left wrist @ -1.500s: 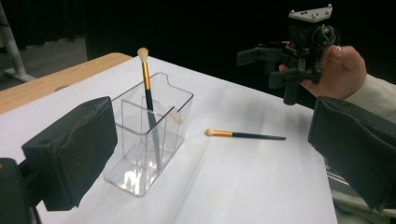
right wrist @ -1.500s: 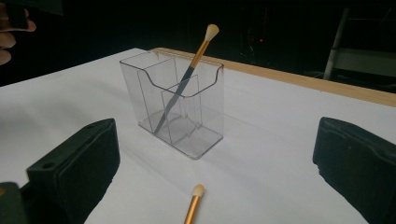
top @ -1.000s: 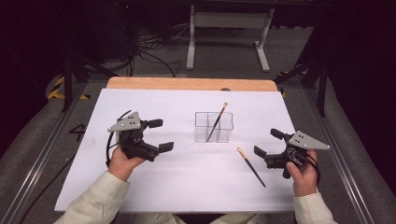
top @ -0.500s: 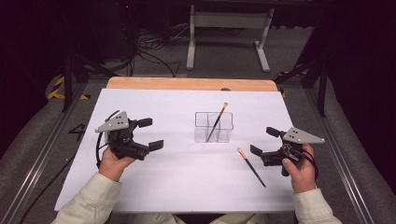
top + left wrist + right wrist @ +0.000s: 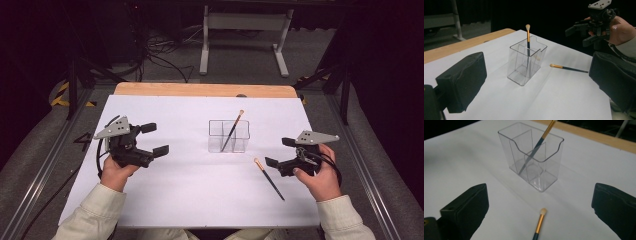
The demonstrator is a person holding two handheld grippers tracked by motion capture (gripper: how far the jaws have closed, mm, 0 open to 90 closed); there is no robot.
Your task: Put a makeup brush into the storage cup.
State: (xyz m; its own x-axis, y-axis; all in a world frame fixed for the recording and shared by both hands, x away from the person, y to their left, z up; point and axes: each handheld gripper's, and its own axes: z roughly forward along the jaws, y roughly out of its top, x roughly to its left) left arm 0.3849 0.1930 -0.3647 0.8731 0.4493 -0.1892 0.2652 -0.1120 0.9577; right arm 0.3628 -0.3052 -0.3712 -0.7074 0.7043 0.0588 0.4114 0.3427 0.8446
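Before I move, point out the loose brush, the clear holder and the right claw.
loose brush (image 5: 269,178), high view, mid-handle.
clear holder (image 5: 520,79), left gripper view, bare front wall near base.
right claw (image 5: 278,153), high view, midway between its fingertips.

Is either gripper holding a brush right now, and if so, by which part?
Neither. The left gripper and right gripper are both open and empty; one brush lies on the table, the other stands in the clear organizer.

A wooden table (image 5: 205,90) carries a white sheet (image 5: 175,180) over nearly all its top. On the sheet, near centre, stands a clear divided holder (image 5: 228,136). At its 5 o'clock, just beside it, a makeup brush (image 5: 269,178) lies flat.
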